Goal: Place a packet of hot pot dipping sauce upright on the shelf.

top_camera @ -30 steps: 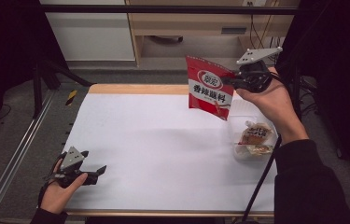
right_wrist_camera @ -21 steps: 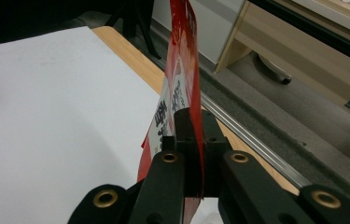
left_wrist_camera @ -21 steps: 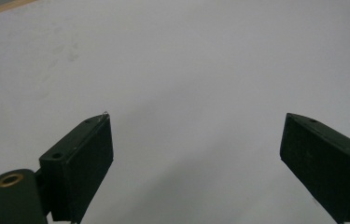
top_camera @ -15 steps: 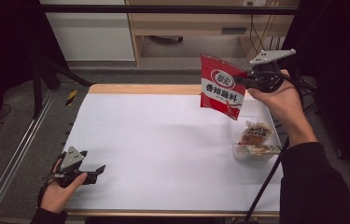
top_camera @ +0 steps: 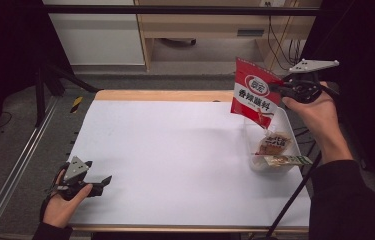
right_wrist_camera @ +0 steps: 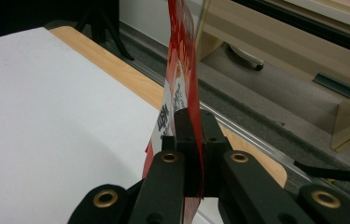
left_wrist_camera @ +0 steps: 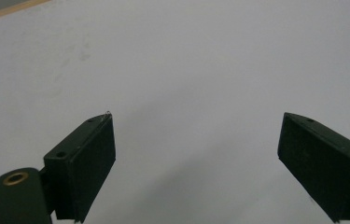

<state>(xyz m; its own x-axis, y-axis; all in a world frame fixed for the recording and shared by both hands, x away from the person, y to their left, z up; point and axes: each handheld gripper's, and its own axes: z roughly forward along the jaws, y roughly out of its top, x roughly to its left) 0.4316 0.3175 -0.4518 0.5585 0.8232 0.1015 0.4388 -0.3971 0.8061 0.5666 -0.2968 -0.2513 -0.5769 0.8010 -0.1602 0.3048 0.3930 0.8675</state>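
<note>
A red snack bag (top_camera: 255,95) with white lettering hangs upright in the air over the far end of a clear plastic bin (top_camera: 286,120) at the table's right. My right gripper (top_camera: 276,88) is shut on the bag's right edge; in the right gripper view the red bag (right_wrist_camera: 184,65) stands edge-on, pinched between the closed jaws of the right gripper (right_wrist_camera: 192,122). The bin holds a brown snack packet (top_camera: 273,144) and a pale flat packet (top_camera: 283,160). My left gripper (top_camera: 106,181) rests at the near left corner, open; in the left gripper view the left gripper (left_wrist_camera: 196,140) has only bare white table between its fingers.
The white table top (top_camera: 175,150) has a wooden strip (top_camera: 160,95) along its far edge. A metal rail (top_camera: 15,170) runs along the left side. Wooden furniture and cables stand beyond the table. A black cable (top_camera: 295,195) trails from the right hand across the near right corner.
The right hand has carried the red bag to the right and a little lower, from over the table's far right part to above the bin. The left hand has stayed put.
</note>
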